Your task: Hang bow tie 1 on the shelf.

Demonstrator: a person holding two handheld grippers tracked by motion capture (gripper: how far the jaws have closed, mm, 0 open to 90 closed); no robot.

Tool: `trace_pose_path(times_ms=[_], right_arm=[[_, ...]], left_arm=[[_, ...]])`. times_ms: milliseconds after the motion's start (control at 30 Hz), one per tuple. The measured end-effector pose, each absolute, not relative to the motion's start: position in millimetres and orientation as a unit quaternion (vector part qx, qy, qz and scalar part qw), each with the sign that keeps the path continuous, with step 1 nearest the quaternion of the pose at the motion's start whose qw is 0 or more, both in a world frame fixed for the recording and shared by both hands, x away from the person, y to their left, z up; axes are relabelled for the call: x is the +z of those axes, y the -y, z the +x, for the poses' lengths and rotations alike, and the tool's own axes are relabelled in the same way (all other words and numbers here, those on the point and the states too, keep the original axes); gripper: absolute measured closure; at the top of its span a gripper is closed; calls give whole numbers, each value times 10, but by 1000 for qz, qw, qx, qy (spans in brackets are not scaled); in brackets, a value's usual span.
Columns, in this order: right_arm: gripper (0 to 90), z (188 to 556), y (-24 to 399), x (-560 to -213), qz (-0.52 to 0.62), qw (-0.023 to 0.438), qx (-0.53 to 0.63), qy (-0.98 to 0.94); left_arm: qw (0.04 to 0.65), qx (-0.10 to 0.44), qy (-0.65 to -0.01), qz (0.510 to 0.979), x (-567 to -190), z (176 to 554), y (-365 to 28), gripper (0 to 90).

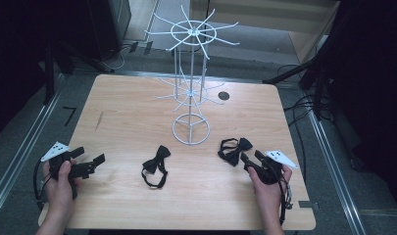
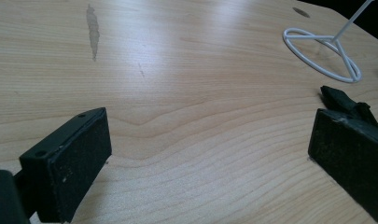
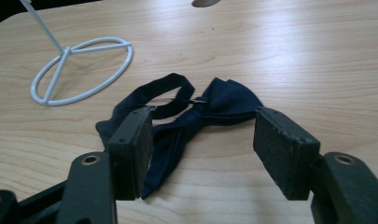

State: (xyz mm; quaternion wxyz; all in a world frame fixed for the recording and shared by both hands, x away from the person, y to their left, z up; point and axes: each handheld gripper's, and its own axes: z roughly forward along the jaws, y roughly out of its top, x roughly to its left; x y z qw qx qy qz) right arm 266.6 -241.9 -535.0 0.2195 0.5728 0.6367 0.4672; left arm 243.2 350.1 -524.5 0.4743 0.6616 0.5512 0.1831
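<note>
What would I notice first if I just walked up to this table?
Probably the tall white wire stand with spokes like a wheel, at the back middle of the wooden table. Then two dark bow ties: one bow tie lies in front of the stand, and the other bow tie lies just ahead of the open right tongs.

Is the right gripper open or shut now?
Open. The right gripper has its pads apart; the dark bow tie lies between them on the table, not pressed.
</note>
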Motion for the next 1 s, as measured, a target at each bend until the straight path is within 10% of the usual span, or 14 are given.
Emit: trace_pose_path(times_ms=[600,1000], right_arm=[[355,2941,2040,-5485,602,192,407,-659],[777,2907,2127,-5486,593,205,386,-676]], left_arm=[[477,182,-551,661,-5246,2429,-3508,0],[477,182,-550,661,-5245,2426,-3508,0]])
